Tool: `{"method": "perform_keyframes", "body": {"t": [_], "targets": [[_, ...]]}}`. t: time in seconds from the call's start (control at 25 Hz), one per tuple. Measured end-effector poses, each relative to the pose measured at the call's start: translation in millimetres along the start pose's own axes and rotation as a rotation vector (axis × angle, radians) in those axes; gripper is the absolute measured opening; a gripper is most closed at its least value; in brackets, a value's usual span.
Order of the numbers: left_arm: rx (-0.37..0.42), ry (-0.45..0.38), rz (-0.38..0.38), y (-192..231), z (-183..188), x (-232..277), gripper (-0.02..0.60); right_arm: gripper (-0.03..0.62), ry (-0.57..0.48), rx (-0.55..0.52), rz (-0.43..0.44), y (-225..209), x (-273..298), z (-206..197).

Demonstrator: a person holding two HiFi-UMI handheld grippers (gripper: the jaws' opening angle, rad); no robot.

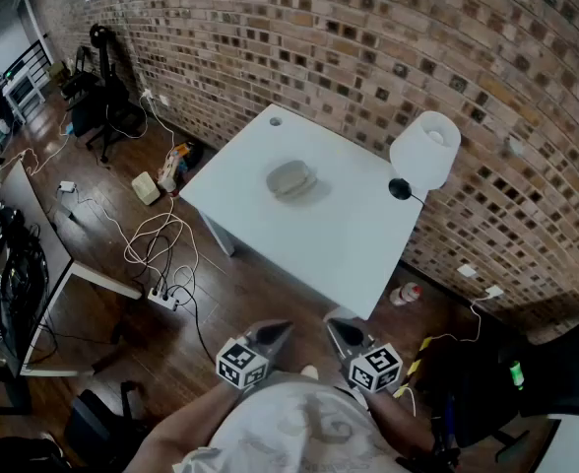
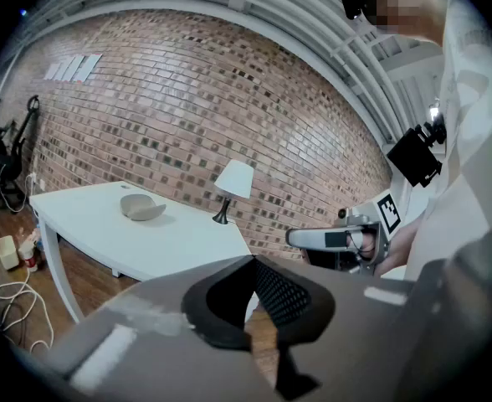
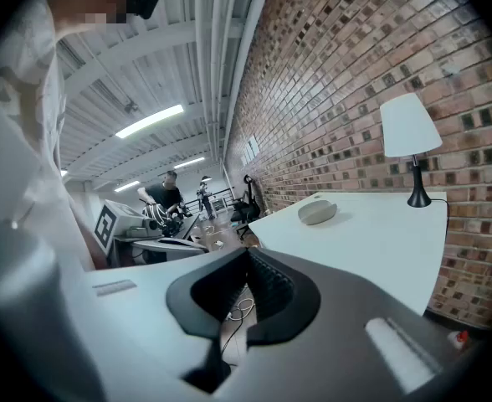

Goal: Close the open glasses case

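1. The person's white shirt (image 1: 289, 432) fills the bottom of the head view, and both grippers are held just in front of it, well short of the table.
2. The left gripper (image 1: 270, 335) has its jaws pressed together with nothing between them. Its own view shows the tips meeting over bare floor.
3. The right gripper (image 1: 345, 331) also has its jaws pressed together and empty. It sits just beside the left gripper, and both point slightly down toward the table.
4. A marker cube (image 1: 242, 363) shows on the left gripper and another on the right.
5. On the wooden floor (image 1: 250, 294), a power strip (image 1: 161, 297) with tangled cables lies left of the table.
6. The white table (image 1: 349, 235) stands against the wall, its near corner toward the grippers.
7. The glasses case (image 1: 291, 177), grey and oval, lies on the table's far half, well apart from both grippers, with its lid ajar.
8. A white lamp (image 1: 425, 151) stands on the table's right far edge, near the case but not touching it.
9. The brick wall (image 1: 368, 47) is behind the table.
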State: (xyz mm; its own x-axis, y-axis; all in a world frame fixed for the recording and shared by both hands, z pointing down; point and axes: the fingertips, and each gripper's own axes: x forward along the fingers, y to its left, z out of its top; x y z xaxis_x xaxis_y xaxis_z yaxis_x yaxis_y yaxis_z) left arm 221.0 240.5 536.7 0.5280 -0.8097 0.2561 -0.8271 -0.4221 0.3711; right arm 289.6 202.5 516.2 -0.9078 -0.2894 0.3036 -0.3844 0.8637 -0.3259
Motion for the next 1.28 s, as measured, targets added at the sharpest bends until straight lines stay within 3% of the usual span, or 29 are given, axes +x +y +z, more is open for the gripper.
{"method": "perform_keyframes", "body": {"t": [0.32, 0.52, 1.04, 1.28], "targets": [[0.038, -0.028, 0.045, 68, 30, -43, 0.006, 0.008, -0.022, 0.035, 0.012, 24, 68, 21], [0.059, -0.003, 0.103, 112, 37, -71, 0.006, 0.008, -0.001, 0.022, 0.036, 39, 115, 29], [0.036, -0.049, 0.140, 174, 49, -124, 0.006, 0.008, 0.021, -0.010, 0.009, 50, 178, 41], [0.006, -0.044, 0.147, 190, 45, -121, 0.006, 0.008, 0.040, -0.016, 0.052, 59, 190, 41]]}}
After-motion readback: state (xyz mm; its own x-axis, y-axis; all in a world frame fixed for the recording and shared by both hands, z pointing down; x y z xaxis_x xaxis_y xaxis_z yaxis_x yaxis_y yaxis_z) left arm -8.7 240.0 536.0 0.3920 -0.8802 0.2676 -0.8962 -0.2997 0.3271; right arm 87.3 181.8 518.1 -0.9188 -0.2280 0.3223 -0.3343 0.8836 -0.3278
